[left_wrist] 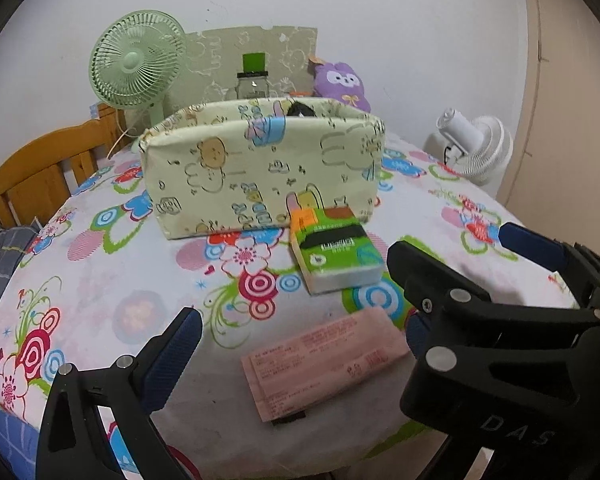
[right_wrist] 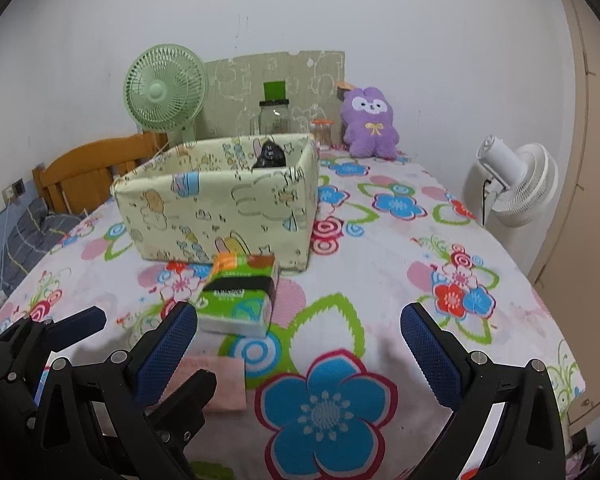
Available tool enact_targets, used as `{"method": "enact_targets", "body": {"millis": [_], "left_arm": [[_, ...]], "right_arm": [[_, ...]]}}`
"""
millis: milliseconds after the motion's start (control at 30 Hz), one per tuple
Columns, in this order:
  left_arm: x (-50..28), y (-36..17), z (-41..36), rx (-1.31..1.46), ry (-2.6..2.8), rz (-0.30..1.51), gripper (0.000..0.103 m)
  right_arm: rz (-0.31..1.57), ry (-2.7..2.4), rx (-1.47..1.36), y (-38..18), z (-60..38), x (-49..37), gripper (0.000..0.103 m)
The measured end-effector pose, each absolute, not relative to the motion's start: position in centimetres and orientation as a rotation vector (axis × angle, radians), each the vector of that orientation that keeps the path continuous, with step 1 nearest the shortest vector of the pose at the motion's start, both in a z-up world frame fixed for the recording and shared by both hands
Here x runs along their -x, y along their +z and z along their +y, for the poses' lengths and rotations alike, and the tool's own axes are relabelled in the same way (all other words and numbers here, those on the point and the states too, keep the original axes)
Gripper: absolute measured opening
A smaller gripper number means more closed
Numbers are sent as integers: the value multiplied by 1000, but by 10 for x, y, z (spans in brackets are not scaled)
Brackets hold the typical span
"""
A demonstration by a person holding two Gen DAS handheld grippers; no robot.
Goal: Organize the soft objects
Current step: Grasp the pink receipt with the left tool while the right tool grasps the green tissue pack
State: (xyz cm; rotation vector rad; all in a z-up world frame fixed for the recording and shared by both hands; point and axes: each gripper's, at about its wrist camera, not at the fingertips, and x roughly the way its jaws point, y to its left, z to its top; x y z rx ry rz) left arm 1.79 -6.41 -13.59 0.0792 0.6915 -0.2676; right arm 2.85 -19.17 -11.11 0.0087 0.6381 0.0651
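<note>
**Approach to the pink tissue pack**

Left gripper, jaws apart and empty, brackets the pink pack at lower centre. Right gripper also gapes. Close squarely across the pack's width, then lift toward the fabric bin at centre, clearing the green pack.

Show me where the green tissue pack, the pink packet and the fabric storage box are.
green tissue pack [left_wrist: 336,254], left wrist view, printed top face.
pink packet [left_wrist: 320,364], left wrist view, middle of flat face.
fabric storage box [right_wrist: 216,216], right wrist view, front wall.
</note>
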Motion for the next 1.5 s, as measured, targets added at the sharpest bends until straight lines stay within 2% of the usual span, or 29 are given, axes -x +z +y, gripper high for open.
{"method": "enact_targets", "body": {"millis": [333, 867, 1033, 1200, 1300, 1400, 1500], "left_arm": [[-17, -155, -67, -122, -278, 744, 103], [-27, -156, -69, -131, -262, 728, 102], [-24, -156, -70, -124, -300, 724, 89], [-17, -153, -74, -130, -346, 714, 59], [-15, -153, -74, -124, -352, 716, 49], [-15, -151, -70, -119, -344, 724, 42], [-13, -150, -65, -112, -327, 731, 41]], "right_arm": [[691, 77, -7, -126, -189, -28, 103], [736, 87, -19, -137, -188, -37, 103], [746, 86, -30, -138, -188, -40, 103], [749, 97, -30, -137, -184, -41, 103], [748, 101, -25, -137, -181, -40, 103], [747, 106, -23, -135, -177, -38, 103], [743, 111, -25, -132, -174, -38, 103]]}}
